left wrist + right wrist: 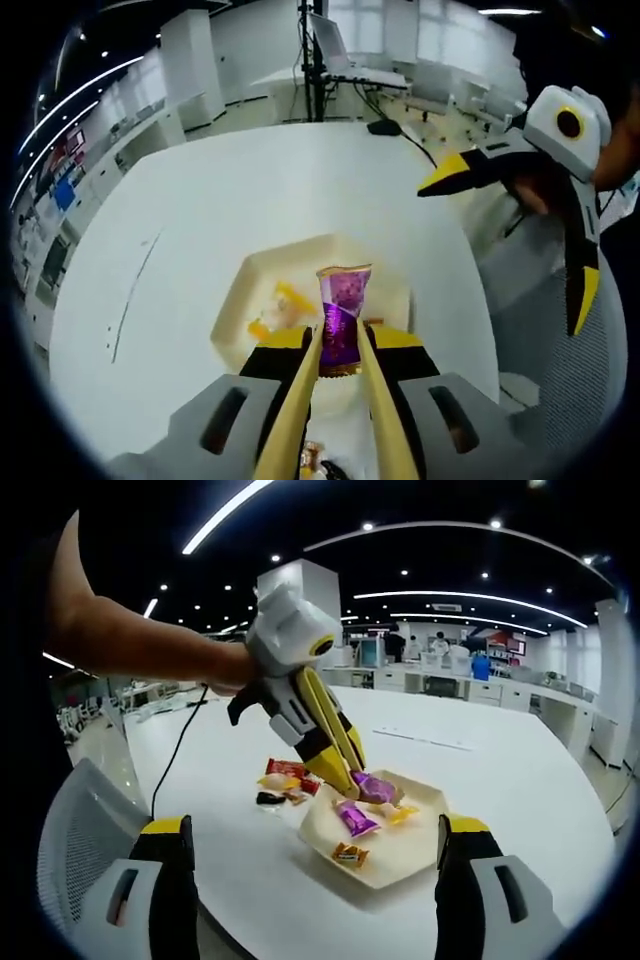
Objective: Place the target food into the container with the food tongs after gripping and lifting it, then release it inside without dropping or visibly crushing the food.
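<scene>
I'm reaching my left gripper [345, 770] down at a slant over the container [415, 855], its jaws clamped on the food tongs [300, 400] (wooden), which are pinching a purple-wrapped candy [342, 315] above the tray. My right gripper [315, 900] is hanging back at the table [200, 220] edge, jaws spread wide, holding nothing.

Left gripper clamped on tongs, right gripper idle and wide.

Left gripper [345, 770] angled steeply downward from a bare forearm [130, 640] entering at upper left of right gripper view; jaws pressed against wooden tongs [340, 400], tong tips pinching a purple wrapped candy [342, 310]. Right gripper [545, 250] held high and off past the tabletop's right edge, jaws spread wide apart, nothing between them.
</scene>
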{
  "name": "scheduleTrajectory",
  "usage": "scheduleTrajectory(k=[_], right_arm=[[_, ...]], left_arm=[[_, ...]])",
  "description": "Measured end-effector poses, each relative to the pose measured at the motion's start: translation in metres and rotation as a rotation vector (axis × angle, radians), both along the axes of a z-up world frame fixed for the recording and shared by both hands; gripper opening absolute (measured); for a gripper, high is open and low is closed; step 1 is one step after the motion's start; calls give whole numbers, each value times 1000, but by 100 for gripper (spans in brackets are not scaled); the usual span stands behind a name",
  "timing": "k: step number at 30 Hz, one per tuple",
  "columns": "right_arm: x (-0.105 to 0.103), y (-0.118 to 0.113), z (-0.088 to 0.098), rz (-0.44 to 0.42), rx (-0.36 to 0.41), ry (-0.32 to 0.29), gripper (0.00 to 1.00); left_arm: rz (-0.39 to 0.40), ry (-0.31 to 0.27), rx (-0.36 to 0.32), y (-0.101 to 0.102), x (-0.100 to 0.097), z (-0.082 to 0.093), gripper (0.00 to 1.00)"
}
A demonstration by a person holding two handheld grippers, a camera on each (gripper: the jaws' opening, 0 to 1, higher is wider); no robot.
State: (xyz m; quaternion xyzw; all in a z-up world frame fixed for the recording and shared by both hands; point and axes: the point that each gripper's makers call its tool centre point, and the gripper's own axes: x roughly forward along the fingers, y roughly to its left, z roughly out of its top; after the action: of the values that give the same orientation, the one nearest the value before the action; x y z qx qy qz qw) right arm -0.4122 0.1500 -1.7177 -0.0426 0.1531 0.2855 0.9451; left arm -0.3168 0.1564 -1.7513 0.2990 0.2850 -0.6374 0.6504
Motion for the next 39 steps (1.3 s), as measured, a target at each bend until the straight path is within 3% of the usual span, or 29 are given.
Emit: scheduleTrajectory(k=[11, 17, 19, 20, 27, 39], right_arm=[[0, 2, 0, 8, 3, 3, 99], [0, 2, 1, 5, 7, -2, 99], [0, 1, 1, 5, 6, -1, 99], [0, 2, 1, 6, 7, -2, 99], [-1, 2, 2, 6, 14, -3, 99], [-1, 3, 1, 12, 4, 0, 99]], left_arm=[[-18, 20, 13, 0, -11, -10, 19], [-47, -26, -16, -3, -10, -10, 21], [-43, 0, -15, -2, -13, -11, 21], [-60, 4, -42, -5, -16, -8, 21], [-47, -44, -57, -4, -9, 1, 23], [-16, -40, -109, 4, -4, 14, 24]])
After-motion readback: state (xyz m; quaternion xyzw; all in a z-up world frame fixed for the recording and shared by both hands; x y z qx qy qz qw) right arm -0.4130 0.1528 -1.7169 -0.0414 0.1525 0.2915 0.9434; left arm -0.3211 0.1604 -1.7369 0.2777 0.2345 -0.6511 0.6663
